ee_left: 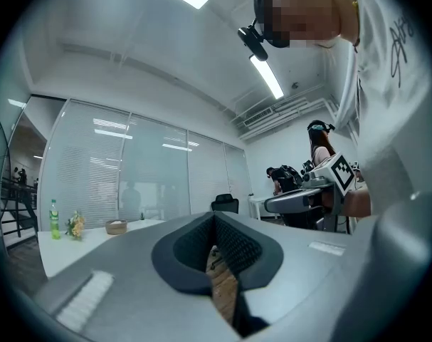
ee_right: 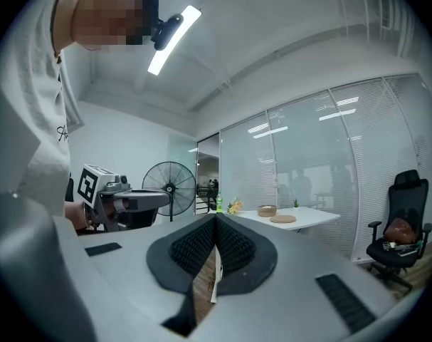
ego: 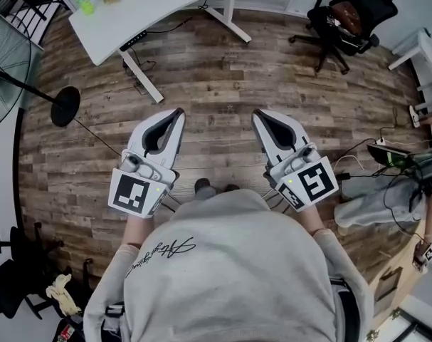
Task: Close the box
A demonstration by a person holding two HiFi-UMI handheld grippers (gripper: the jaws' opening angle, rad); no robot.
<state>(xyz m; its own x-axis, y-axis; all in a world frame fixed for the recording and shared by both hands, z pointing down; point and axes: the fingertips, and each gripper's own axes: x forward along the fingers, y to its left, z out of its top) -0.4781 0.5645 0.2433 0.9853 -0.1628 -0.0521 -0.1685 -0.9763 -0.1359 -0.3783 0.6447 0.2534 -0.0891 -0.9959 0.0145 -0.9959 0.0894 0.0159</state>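
Hanging level above the floor (ego: 216,77), the left tool (ego: 177,112) and right tool (ego: 259,115) are seen pressed fully closed on nothing; no box is shown near either, so it should first be located, then approached squarely.

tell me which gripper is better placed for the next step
Neither clearly. No box shows in any view. The left gripper and right gripper are held level, side by side over the brown wood-plank floor, both with jaws shut and empty. The white desk lies slightly nearer the left.
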